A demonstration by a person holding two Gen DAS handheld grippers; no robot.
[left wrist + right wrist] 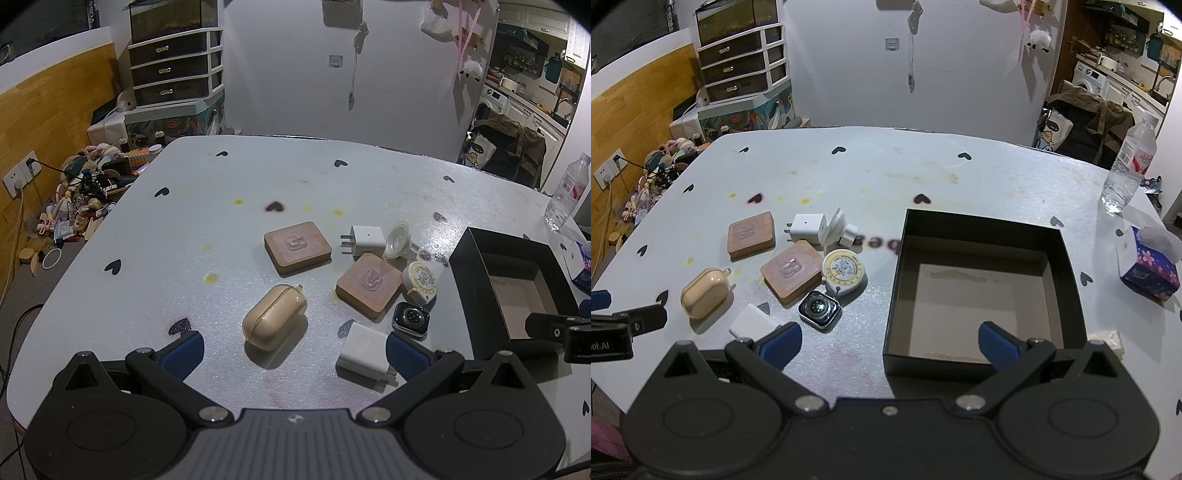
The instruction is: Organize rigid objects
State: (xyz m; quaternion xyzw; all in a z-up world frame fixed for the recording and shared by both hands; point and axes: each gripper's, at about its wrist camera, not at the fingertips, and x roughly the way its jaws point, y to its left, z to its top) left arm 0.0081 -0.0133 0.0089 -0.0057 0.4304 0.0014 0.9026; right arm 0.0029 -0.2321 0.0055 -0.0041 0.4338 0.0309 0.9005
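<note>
The open black cardboard box (982, 236) sits empty on the right of the white heart-printed tabletop (871, 173), so sorting has not yet begun. To its left lie the loose items, close together: two rounded wooden blocks (297, 246), a beige earbud case (274, 316), white chargers (364, 352), a round tape measure (843, 270) and a strapless smartwatch (820, 308). The left hand-held gripper (294, 349) hovers spread wide before the earbud case, nothing held. The right hand-held gripper (890, 341) is likewise open and empty at the box's near wall. Next probably comes lowering the left fingers astride the case.
</note>
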